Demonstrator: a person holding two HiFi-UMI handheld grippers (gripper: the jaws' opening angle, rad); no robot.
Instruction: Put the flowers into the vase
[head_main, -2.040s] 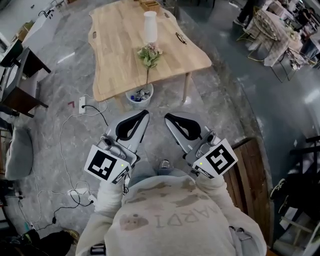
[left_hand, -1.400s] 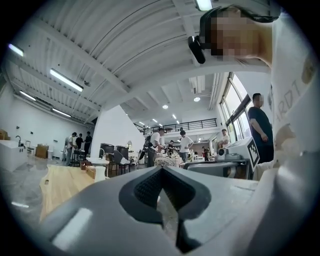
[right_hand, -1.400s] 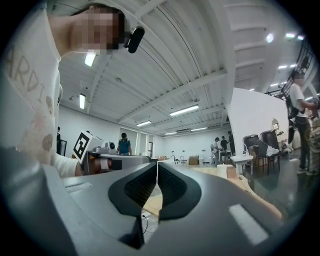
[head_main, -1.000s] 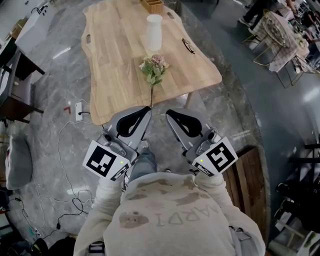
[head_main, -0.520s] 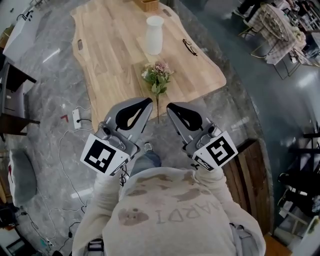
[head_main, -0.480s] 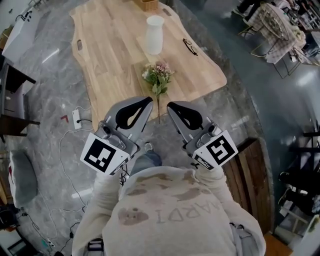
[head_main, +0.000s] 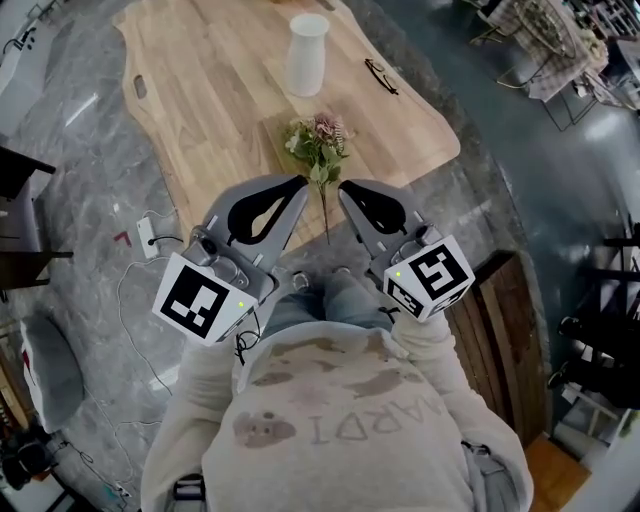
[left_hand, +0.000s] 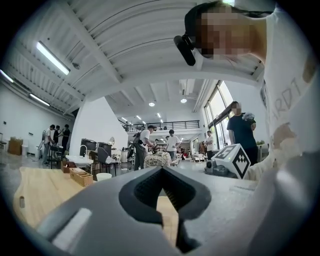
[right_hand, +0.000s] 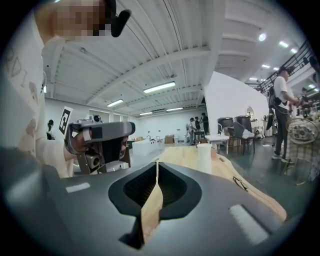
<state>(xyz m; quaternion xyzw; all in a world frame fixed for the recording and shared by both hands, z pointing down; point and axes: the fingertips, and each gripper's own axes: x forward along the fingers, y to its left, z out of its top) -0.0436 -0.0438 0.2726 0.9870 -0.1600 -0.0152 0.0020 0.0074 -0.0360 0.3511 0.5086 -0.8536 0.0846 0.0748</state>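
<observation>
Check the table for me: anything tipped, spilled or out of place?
Nothing spilled. The vase stands upright; the flowers lie flat on the table, their stem reaching the near edge, possibly overhanging it.

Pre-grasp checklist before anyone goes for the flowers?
1. Flowers lying free on the table, nothing on them: ok.
2. Vase upright, mouth unobstructed, beyond the flowers: ok.
3. Left gripper open for a grasp: not ok, jaws together and empty.
4. Right gripper open for a grasp: not ok, jaws together and empty.
5. Gripper height over the stem: cannot tell; in the head view the stem end shows between the two grippers.
</observation>
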